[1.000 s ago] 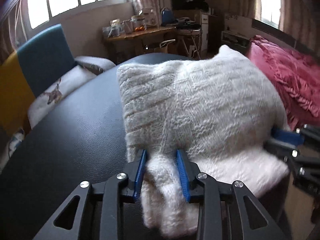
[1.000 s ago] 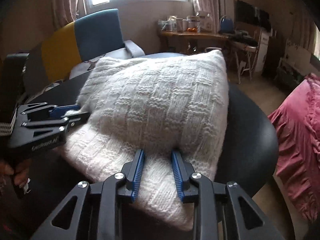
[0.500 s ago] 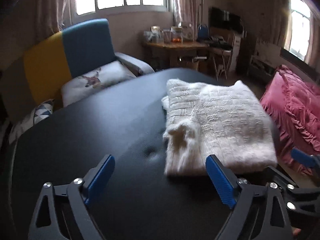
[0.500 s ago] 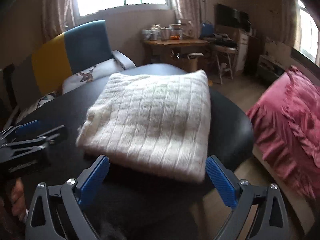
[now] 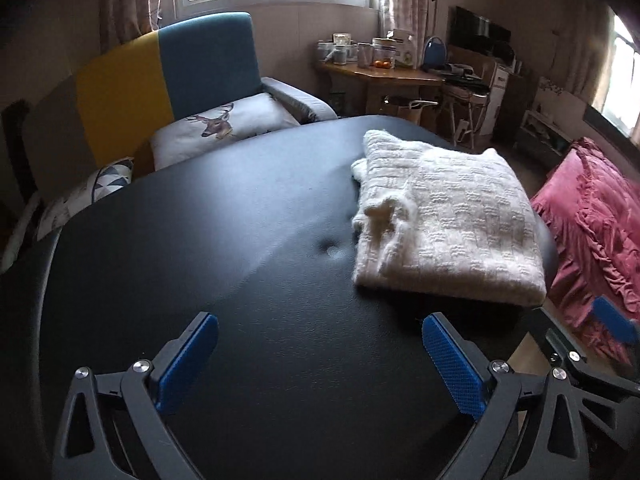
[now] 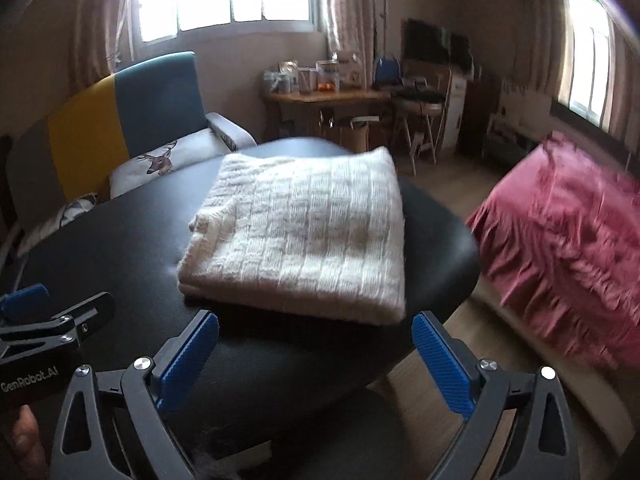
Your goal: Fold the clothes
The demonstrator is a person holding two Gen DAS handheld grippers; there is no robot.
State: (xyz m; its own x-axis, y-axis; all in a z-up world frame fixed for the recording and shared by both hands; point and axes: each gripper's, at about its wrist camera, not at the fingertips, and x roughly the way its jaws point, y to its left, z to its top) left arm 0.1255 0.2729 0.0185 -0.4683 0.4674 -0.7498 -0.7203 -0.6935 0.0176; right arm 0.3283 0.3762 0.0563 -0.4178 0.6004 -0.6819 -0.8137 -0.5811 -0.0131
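A white knitted sweater (image 5: 448, 216) lies folded into a thick rectangle on the right part of the black padded table (image 5: 224, 264). The same sweater (image 6: 304, 236) fills the middle of the right wrist view. My left gripper (image 5: 320, 344) hangs open over bare table, short of the sweater's near left corner, with nothing between its blue pads. The right gripper (image 6: 316, 344) is open too, just in front of the sweater's near edge and apart from it. Each gripper shows at the edge of the other's view.
A blue and yellow sofa (image 5: 168, 80) with a deer cushion (image 5: 224, 124) stands behind the table. A red ruffled bedspread (image 6: 560, 240) lies to the right. A cluttered wooden desk (image 5: 384, 76) sits under the window. The table's right edge drops to wooden floor.
Both grippers were shut on the sweater's near edge; they opened wide, let it go and pulled back and up. The sweater now lies flat and free on the table.
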